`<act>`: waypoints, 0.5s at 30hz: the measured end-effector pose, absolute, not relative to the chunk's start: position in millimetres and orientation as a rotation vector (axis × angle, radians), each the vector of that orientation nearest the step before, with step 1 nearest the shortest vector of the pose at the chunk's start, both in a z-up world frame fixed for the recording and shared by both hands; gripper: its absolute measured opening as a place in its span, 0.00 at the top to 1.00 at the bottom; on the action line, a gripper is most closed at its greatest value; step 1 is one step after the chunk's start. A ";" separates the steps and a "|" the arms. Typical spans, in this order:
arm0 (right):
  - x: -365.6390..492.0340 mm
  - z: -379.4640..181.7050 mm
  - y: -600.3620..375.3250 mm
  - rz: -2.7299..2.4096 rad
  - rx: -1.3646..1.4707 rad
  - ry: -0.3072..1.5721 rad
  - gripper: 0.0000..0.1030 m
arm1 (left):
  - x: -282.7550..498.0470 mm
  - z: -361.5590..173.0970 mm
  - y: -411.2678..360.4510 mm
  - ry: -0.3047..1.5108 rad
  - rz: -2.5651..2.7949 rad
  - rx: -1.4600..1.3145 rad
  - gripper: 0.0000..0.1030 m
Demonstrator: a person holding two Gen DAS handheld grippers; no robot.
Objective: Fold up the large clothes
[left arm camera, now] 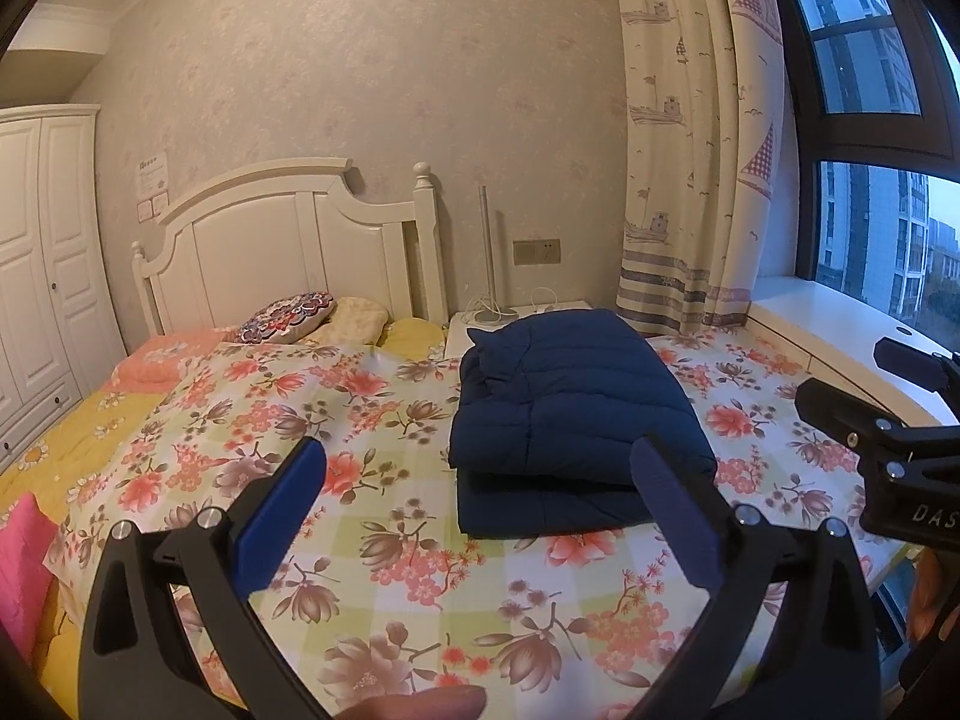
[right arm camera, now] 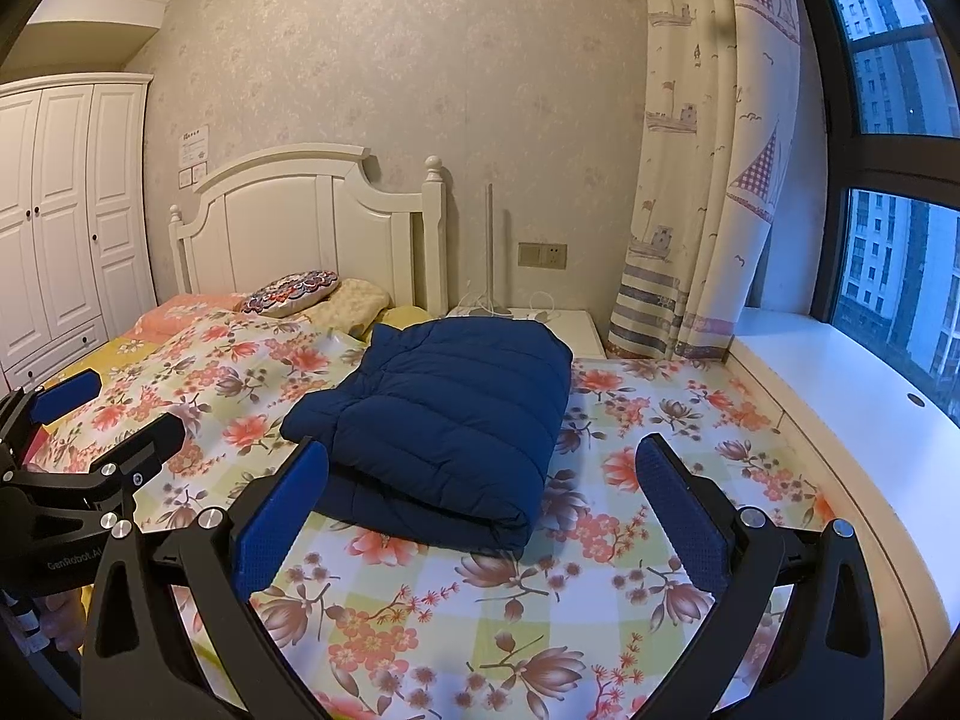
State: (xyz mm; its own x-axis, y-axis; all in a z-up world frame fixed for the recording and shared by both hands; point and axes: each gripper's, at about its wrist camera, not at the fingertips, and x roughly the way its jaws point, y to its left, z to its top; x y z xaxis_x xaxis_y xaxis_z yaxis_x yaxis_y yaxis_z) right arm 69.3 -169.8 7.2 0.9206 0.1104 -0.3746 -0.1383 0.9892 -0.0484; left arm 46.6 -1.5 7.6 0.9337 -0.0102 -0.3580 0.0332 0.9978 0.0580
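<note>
**Folded jacket on the bed, both grippers held clear**

A navy jacket [left arm camera: 570, 414] is seen folded into a thick, layered rectangle on the floral sheet [left arm camera: 372, 552] of the bed — toward the window side, with its far end reaching the white nightstand [right arm camera: 576, 324] beside the headboard [left arm camera: 288, 240]. A patterned cushion [left arm camera: 288, 317] is laid just in front of the headboard, well apart from the jacket.

The left gripper [left arm camera: 477, 480] is held above the sheet, short of the jacket's near edge; its jaws are spread wide and nothing is held between them. The right gripper [right arm camera: 480, 483] is likewise held above the sheet at the jacket's near end — jaws wide apart, nothing gripped. Its left pad [right arm camera: 279, 516] is seen against the jacket's near corner, though contact cannot be told. A curtain [right arm camera: 702, 180] is hung past the nightstand, by the window.
</note>
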 end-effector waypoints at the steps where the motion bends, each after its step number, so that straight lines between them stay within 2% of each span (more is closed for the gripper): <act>1: 69.1 7.1 -169.3 0.128 -0.075 0.380 0.04 | 46.6 7.7 -1.7 0.366 -0.022 0.063 0.02; 15: 66.1 4.2 -167.2 0.130 -0.069 0.385 0.04 | 46.0 5.1 2.1 0.353 -0.029 0.083 0.02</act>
